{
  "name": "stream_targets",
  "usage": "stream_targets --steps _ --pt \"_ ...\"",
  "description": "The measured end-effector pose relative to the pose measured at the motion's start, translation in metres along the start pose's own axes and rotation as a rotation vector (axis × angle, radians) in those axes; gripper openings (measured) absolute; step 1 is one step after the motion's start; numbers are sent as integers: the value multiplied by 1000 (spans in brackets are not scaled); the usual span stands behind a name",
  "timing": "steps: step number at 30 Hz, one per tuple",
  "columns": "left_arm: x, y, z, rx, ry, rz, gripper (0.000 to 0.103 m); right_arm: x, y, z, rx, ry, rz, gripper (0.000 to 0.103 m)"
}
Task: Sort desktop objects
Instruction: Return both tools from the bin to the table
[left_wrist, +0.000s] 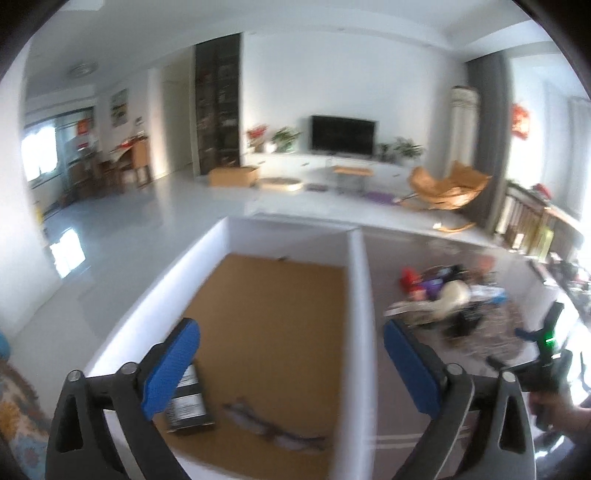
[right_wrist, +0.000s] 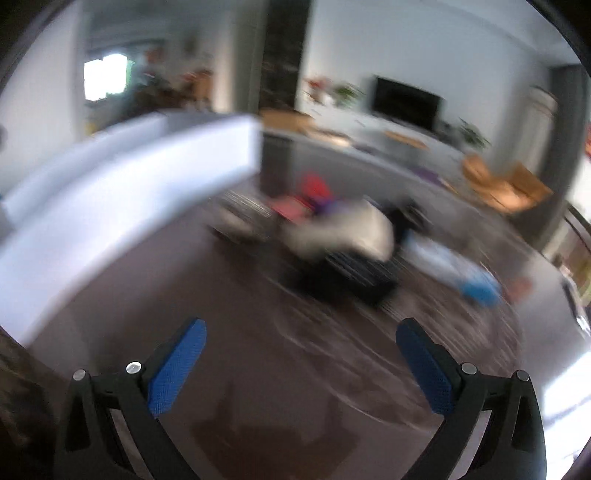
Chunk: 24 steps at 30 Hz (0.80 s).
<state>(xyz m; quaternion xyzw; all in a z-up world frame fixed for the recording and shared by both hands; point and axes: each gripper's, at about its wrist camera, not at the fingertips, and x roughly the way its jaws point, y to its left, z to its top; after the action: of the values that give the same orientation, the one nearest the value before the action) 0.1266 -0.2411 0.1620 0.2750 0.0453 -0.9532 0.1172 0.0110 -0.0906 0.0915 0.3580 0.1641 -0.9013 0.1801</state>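
My left gripper (left_wrist: 291, 354) is open and empty above a white-walled box (left_wrist: 360, 295) with a brown floor. In the box lie a dark packet with a white label (left_wrist: 188, 406) and a grey, thin, blurred item (left_wrist: 273, 428). A blurred pile of mixed objects (left_wrist: 443, 295) lies on the dark table right of the box. My right gripper (right_wrist: 301, 350) is open and empty over the dark table (right_wrist: 258, 369), short of the same pile (right_wrist: 340, 236), which holds a cream item, a black striped item and a blue item (right_wrist: 478, 290). The right gripper also shows in the left wrist view (left_wrist: 546, 350).
The box's white wall (right_wrist: 129, 184) runs along the left in the right wrist view. A living room lies beyond: television (left_wrist: 343, 134), wooden chair (left_wrist: 447, 184), cardboard box (left_wrist: 232, 175). A patterned rug (left_wrist: 14, 406) lies at the lower left.
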Motion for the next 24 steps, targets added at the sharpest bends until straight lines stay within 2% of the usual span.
stream_targets --steps 4,8,11,16,18,21,24 --pt "-16 -44 12 50 -30 -115 103 9 -52 -29 44 83 -85 103" --pt "-25 -92 16 108 -25 -226 103 12 -79 -46 126 123 -85 103" --pt "-19 -125 12 142 10 -293 103 18 -87 -46 170 140 -106 103" --pt "27 -170 -19 169 176 -361 103 26 -93 -50 235 164 -52 103" --pt "57 -182 -41 166 264 -376 103 28 -98 -53 270 172 -19 103" --pt "104 -195 -71 172 374 -336 103 34 -98 -51 269 172 -28 103" --pt "138 -201 -86 171 423 -285 103 35 -97 -50 270 173 -27 103"
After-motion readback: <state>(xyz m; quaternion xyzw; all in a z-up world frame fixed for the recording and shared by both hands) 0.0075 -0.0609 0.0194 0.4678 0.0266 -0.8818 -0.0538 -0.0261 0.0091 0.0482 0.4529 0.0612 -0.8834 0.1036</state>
